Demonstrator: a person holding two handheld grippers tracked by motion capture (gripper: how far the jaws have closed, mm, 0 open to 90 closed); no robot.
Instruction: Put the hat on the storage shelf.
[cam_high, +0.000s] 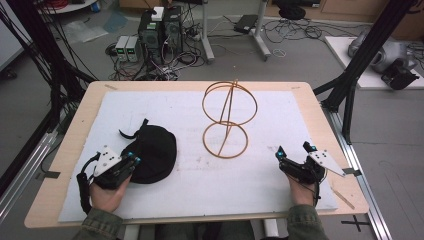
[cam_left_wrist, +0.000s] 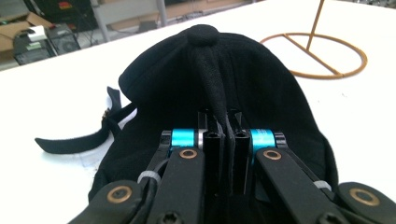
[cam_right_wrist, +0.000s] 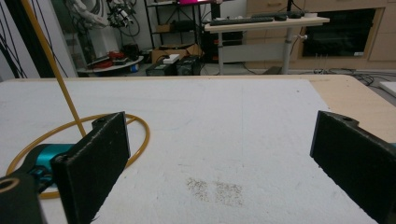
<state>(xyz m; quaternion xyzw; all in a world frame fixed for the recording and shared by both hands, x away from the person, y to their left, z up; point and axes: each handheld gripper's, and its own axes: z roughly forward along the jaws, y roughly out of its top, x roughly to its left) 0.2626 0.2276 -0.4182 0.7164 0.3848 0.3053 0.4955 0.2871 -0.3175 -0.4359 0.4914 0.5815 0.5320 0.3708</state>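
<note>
A black cap (cam_high: 152, 150) lies on the white mat at the left, its strap (cam_left_wrist: 74, 140) trailing off to the far side. My left gripper (cam_high: 133, 160) is shut on the near edge of the cap (cam_left_wrist: 219, 88), pinching a fold of fabric between its jaws. A gold wire stand (cam_high: 227, 117) made of rings on a slanted rod stands at the middle of the mat. My right gripper (cam_high: 295, 151) rests on the mat at the right, jaws wide open with nothing between them. In the right gripper view the stand's base ring (cam_right_wrist: 135, 126) lies to the left of the gripper (cam_right_wrist: 224, 154).
The white mat (cam_high: 200, 180) covers most of the wooden table (cam_high: 75, 130). Black frame posts (cam_high: 350, 85) stand at the right corner. Computers and cables (cam_high: 160, 35) sit on the floor beyond the far edge.
</note>
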